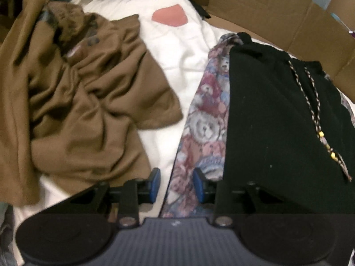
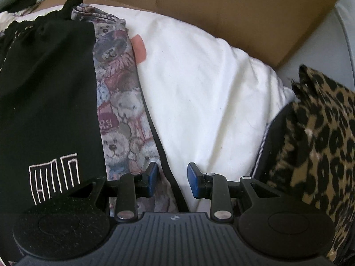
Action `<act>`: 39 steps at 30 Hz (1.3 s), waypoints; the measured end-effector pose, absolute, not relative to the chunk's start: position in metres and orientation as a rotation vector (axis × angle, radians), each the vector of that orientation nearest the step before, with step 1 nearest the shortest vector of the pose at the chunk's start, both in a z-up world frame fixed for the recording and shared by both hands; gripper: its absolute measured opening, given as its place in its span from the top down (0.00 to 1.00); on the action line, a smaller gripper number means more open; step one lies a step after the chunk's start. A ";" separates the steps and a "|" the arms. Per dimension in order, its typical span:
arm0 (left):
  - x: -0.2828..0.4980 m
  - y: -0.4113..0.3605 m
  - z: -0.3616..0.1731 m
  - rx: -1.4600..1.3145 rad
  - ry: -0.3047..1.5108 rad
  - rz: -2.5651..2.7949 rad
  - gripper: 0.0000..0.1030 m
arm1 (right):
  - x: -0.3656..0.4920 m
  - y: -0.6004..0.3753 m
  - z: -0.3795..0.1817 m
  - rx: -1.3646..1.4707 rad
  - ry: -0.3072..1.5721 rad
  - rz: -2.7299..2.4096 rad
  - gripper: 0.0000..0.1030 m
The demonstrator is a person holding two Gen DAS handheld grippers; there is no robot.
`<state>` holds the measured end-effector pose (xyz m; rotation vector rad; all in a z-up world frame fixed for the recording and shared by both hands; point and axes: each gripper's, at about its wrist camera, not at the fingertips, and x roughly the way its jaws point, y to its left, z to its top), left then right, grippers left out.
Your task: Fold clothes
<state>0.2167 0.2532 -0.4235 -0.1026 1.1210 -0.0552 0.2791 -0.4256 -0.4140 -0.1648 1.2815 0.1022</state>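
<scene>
- Nearest the left wrist camera, the left gripper (image 1: 176,185) pointed steeply down with its blue pads (image 1: 156,182) apart and nothing between them.
- Below that gap lay the white bedding (image 1: 177,51) and the edge of a teddy-bear print cloth (image 1: 207,119).
- On the print cloth rested a folded black garment (image 1: 273,115), with a braided drawstring (image 1: 310,102) ending in yellow beads running down it.
- A crumpled brown garment (image 1: 84,102) lay on the bedding to the left, apart from the black one.
- A pink patch (image 1: 169,15) showed on the bedding farther back, and a cardboard box flap (image 1: 277,15) stood behind.
- In the right wrist view, the right gripper (image 2: 173,180) also hung with its pads parted and empty, over the dark-trimmed edge of the teddy-bear print cloth (image 2: 119,102).
- The black garment (image 2: 48,84) lay left of it, bearing a white line-stitched emblem (image 2: 54,178).
- A leopard-print fabric (image 2: 321,137) sat at the right, beside the white bedding (image 2: 199,88).
</scene>
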 end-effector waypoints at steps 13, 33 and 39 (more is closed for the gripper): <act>0.185 0.267 -0.416 -0.117 1.200 -0.061 0.67 | 0.260 -0.422 -0.409 -0.154 1.303 0.116 0.92; 0.147 0.290 -0.413 -0.170 1.281 0.048 0.67 | 0.255 -0.410 -0.416 -0.391 1.371 0.068 1.00; 0.130 0.296 -0.412 -0.142 1.300 0.044 0.67 | 0.246 -0.406 -0.411 -0.404 1.369 0.032 0.98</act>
